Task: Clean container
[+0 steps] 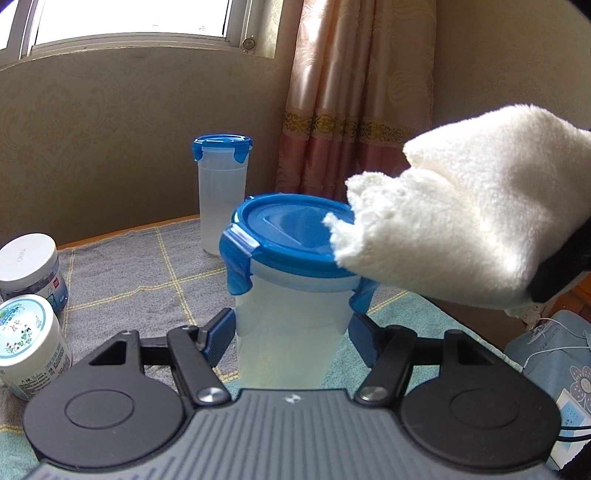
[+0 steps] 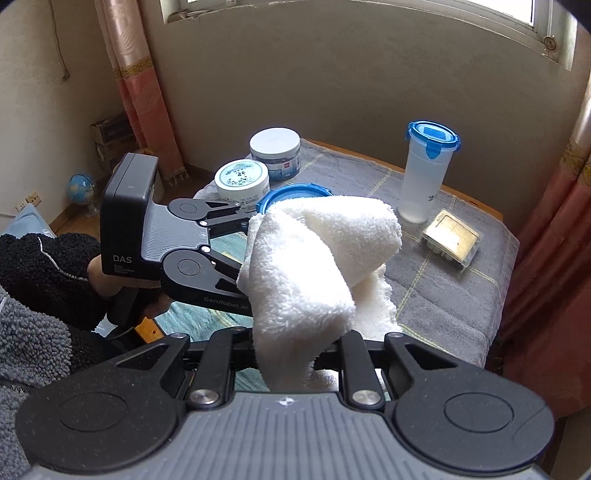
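Frosted plastic container (image 1: 291,325), glossy blue lid (image 1: 291,236); fluffy white cloth (image 1: 461,221); woven tablecloth (image 1: 147,280).

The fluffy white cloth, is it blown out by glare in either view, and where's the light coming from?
Left wrist view: the fluffy white cloth is bright but keeps its pile texture; the window behind is overexposed. Right wrist view: the cloth's near fold is washed out to plain white.

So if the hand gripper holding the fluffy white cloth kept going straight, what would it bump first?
Probably the round blue plastic lid of the clear container that the left gripper clamps; the right gripper's fluffy white cloth already overlaps its edge, though contact is unclear.
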The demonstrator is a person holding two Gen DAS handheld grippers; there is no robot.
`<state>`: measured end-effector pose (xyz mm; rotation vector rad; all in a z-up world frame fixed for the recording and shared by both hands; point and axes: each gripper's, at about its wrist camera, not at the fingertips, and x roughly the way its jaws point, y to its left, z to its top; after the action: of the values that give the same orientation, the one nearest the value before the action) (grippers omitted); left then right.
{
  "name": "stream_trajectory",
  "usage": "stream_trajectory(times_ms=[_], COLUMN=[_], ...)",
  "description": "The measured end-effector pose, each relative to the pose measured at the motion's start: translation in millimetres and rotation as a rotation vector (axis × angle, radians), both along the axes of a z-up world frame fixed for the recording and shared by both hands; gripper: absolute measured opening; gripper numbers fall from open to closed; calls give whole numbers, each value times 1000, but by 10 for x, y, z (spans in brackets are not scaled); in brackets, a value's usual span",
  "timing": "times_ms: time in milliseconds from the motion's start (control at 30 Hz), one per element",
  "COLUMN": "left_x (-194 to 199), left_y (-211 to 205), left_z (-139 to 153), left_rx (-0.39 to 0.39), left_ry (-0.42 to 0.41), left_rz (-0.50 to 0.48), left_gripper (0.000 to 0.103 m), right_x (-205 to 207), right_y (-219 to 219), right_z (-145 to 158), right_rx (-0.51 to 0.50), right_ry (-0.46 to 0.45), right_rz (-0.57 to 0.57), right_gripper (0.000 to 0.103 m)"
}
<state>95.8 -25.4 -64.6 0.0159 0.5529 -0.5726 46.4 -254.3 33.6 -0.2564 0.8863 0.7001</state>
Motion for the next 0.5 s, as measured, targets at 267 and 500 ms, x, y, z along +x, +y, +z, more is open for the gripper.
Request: stream_trajectory(times_ms=[267, 500], left_x=[-5, -40], left_y=[14, 22], left_z=[-35, 5], left_rx=[9, 16], left_ry=[24, 16], left_rz=[7, 1], left_gripper=[66, 66], right_x=[88, 427], right_y=[-219, -300], right_z=[90, 284], right_rx=[0, 1], right_ry=[-25, -104], right_rz=[-77, -134], right_gripper=[22, 22])
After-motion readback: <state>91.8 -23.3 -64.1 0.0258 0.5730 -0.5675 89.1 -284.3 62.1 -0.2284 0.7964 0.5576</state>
